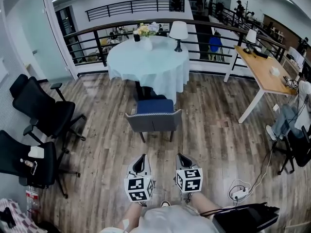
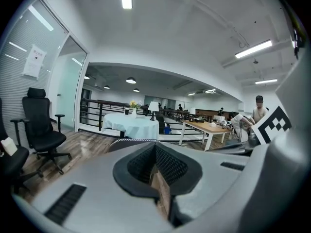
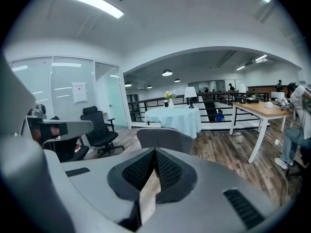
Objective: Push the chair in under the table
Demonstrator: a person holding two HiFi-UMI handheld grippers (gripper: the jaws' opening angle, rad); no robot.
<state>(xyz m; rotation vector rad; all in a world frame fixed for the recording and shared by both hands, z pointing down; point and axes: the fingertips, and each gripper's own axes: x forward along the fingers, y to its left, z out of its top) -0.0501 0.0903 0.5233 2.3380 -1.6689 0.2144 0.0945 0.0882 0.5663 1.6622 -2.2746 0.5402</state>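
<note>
A grey chair (image 1: 153, 118) with a blue seat stands with its back toward me, in front of a round table (image 1: 147, 62) under a pale cloth. The chair's seat sits just short of the cloth's hem. My left gripper (image 1: 140, 165) and right gripper (image 1: 183, 161) hover side by side over the floor, short of the chair's back and apart from it. Both are shut with nothing between the jaws. In the right gripper view the chair back (image 3: 165, 139) rises just past the jaws; in the left gripper view the chair back (image 2: 130, 141) barely shows above them.
Black office chairs (image 1: 43, 111) stand at the left. A wooden desk (image 1: 262, 71) with white legs stands at the right, a seated person (image 1: 291, 115) beside it. A power strip and cable (image 1: 239, 193) lie on the floor at lower right. A railing (image 1: 87, 38) runs behind the table.
</note>
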